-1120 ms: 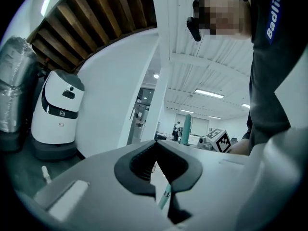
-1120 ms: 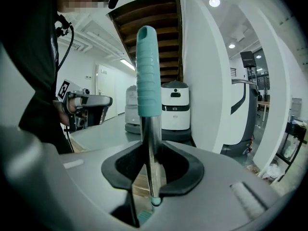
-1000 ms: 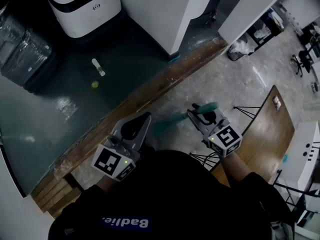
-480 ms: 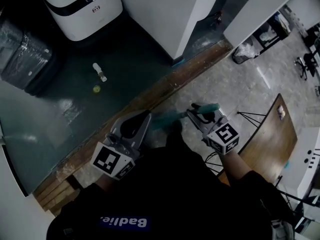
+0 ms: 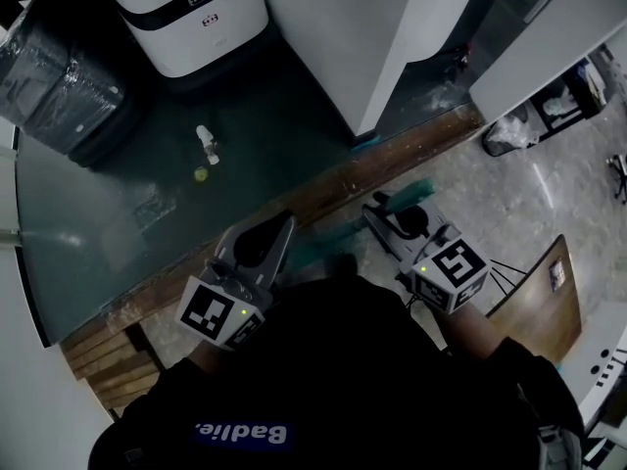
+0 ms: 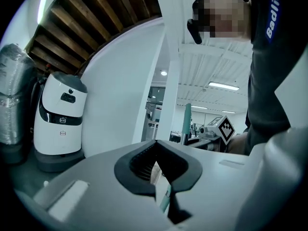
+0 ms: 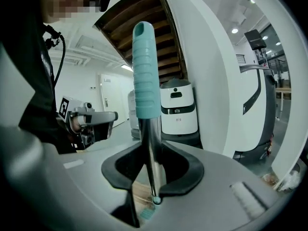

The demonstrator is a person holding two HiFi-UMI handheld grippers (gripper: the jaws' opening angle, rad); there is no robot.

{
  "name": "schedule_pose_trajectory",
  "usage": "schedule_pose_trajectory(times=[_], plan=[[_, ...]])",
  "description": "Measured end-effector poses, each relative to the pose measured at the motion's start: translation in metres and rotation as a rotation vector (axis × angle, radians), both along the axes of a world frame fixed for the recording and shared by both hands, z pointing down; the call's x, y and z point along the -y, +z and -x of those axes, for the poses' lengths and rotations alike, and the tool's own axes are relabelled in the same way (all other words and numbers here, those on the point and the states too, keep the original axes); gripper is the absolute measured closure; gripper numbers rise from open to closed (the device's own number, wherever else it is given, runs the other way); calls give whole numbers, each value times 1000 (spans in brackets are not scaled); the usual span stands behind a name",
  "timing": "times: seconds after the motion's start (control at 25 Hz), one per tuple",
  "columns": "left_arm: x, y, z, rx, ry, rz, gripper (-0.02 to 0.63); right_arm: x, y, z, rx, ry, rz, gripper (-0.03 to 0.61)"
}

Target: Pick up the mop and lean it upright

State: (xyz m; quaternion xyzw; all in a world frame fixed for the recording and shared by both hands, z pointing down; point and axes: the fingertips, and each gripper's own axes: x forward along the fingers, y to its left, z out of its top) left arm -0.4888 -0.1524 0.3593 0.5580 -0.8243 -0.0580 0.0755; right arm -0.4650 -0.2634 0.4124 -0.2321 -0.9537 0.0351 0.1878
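Observation:
The mop handle is a shiny metal pole [image 7: 153,158] topped by a ribbed teal grip [image 7: 146,76], standing upright. My right gripper [image 7: 153,179] is shut on the pole just below the grip. From above, that gripper [image 5: 384,209] has a bit of the teal grip [image 5: 419,186] beside its tips. A blurred teal patch [image 5: 318,248] lies between the two grippers; I cannot tell what part of the mop it is. My left gripper [image 5: 277,231] is beside it, apart from the pole, jaws together with only a thin slit. The mop head is hidden.
A white robot unit [image 5: 191,13] and a plastic-wrapped black bundle [image 5: 59,86] stand on the dark floor ahead. A small bottle [image 5: 207,143] and a yellow-green cap [image 5: 201,174] lie there. A wooden strip [image 5: 323,189] borders that floor. White pillar [image 5: 392,37] ahead, wooden table [image 5: 534,311] at right.
Both grippers, the right one with the mop, have been carried closer to the wooden strip and dark floor. The white robot unit and bottle now sit lower in the head view.

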Motion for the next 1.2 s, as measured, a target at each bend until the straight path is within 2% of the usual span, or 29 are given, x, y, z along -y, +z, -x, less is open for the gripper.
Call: schedule_pose_trajectory(times=[0.32, 0.48, 0.64, 0.76, 0.84, 0.96, 1.2], plan=[[58, -7, 9, 17, -43, 1, 594, 49, -61, 15, 97, -28, 11, 477], [88, -16, 21, 49, -61, -38, 594, 84, -86, 34, 149, -41, 8, 477], [85, -4, 18, 22, -53, 2, 594, 94, -103, 41, 204, -18, 2, 477], [90, -12, 30, 60, -46, -67, 594, 103, -113, 54, 227, 11, 17, 477], [92, -10, 43, 53, -35, -86, 594, 109, -117, 65, 229, 35, 13, 479], [96, 4, 62, -1, 2, -41, 594, 118, -122, 77, 226, 76, 2, 480], [120, -12, 97, 27, 119, -73, 594, 131, -140, 104, 236, 118, -2, 482]])
